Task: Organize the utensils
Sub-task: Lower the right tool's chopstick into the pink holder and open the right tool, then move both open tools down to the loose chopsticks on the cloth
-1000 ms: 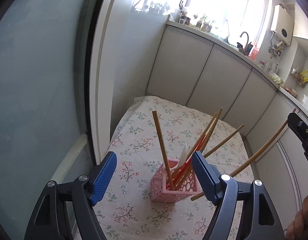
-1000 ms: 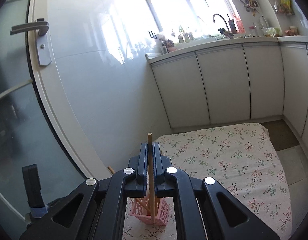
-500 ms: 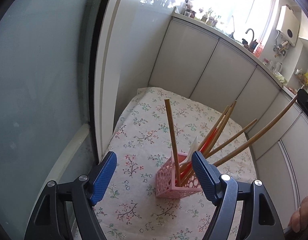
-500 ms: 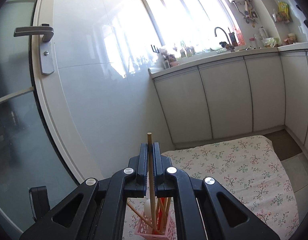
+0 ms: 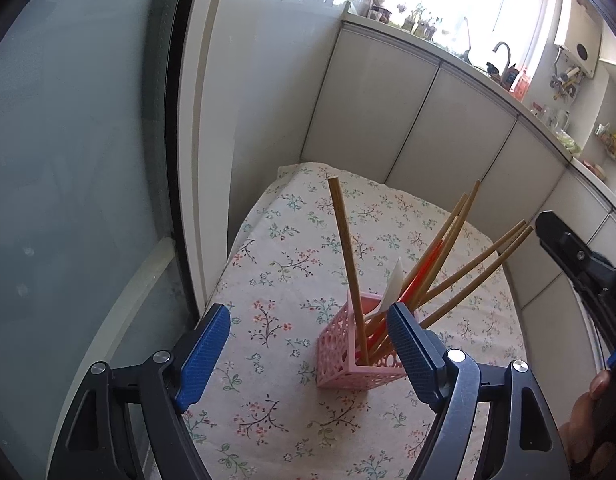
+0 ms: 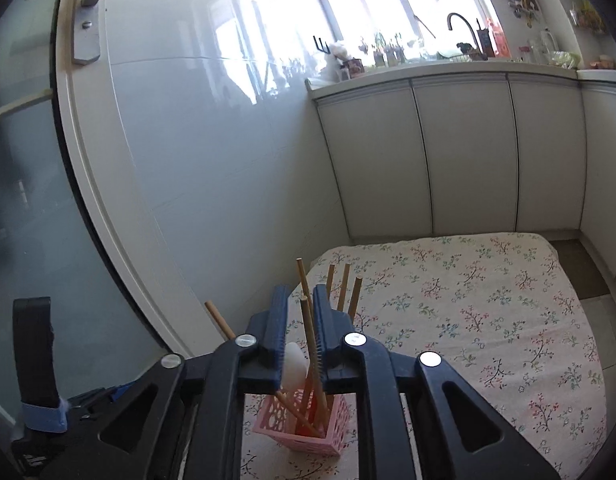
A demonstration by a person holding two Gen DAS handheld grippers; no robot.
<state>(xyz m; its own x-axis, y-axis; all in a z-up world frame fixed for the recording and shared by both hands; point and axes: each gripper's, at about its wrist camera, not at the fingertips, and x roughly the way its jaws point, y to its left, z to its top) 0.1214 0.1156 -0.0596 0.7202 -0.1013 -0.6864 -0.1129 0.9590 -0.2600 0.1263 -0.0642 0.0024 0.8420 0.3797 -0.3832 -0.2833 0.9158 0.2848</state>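
— What was the right gripper [image 6: 300, 312] doing?

— Its dark ribbed jaws had just been opening and stood a narrow way apart. A thin wooden chopstick [image 6: 312, 354] rose between them, leaning close to the right-hand pad; whether it touched that pad I could not tell. Its lower end sat inside the pink perforated plastic utensil basket [image 6: 304, 432], so the jaws no longer pinched it.

— And the left gripper [image 5: 308, 348]?

— Wide open, blue pads well apart, holding nothing. It hovered just above the white floral tablecloth [image 5: 292, 248], with the basket partly between its fingers, nearer the right one.

— Where was the basket?

— On the cloth, near the front of the table. In it stood several wooden chopsticks [image 5: 347, 264], one nearly upright, the others fanning out to the right, alongside a red utensil [image 5: 421, 270] and a white spoon-like piece [image 5: 393, 286].

— Anything else nearby?

— A hand [image 5: 587, 416] at the right edge of the left view, holding the right gripper's black frame.
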